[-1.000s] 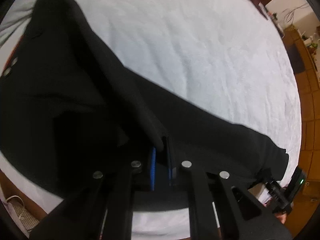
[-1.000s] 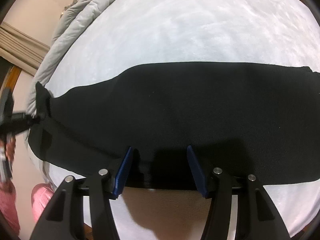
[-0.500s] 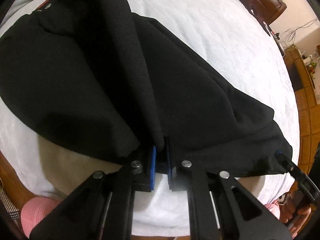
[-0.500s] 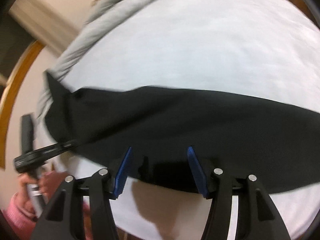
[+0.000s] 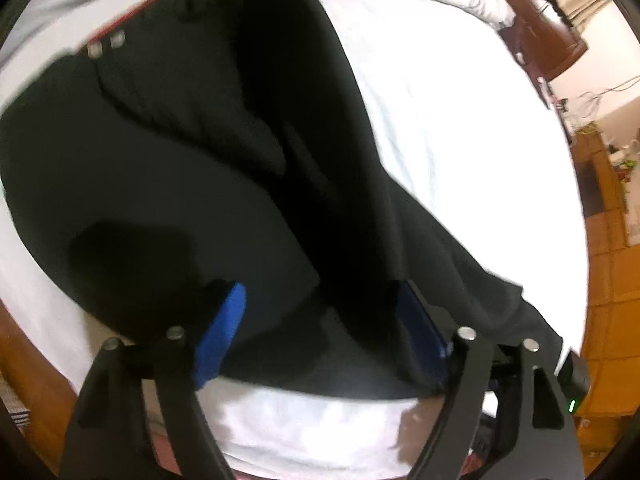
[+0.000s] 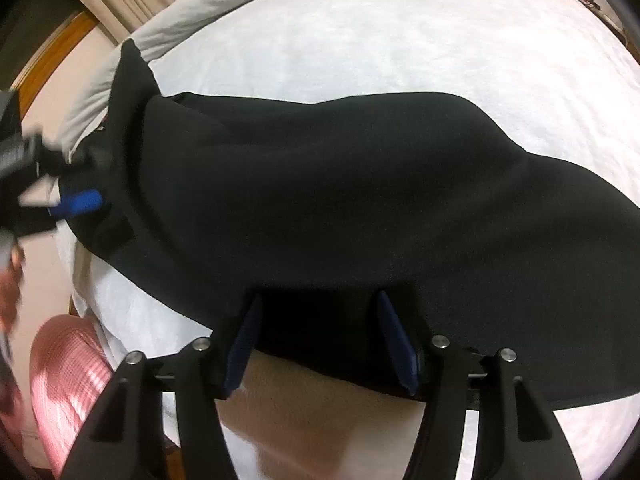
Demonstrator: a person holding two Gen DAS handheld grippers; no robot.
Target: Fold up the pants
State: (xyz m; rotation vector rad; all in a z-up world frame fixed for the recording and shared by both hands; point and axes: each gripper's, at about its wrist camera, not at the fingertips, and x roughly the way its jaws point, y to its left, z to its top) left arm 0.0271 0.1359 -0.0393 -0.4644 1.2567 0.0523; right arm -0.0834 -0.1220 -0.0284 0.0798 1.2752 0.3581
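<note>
White bed [image 6: 400, 40], black pants [image 6: 340, 200] doubled over, rumpled; both grippers [image 5: 320, 320] [image 6: 320, 332] spread, grasping nothing

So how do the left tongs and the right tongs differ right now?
The left tongs look spread wider than the right tongs. The left tongs face a bunched, ridged part of the black pants; the right tongs face a smooth, flat stretch. Both are open, gripping nothing.

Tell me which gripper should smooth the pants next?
Probably the left gripper: it is open right over the bunched ridge in the pants. The right gripper, also open, faces flatter cloth.
</note>
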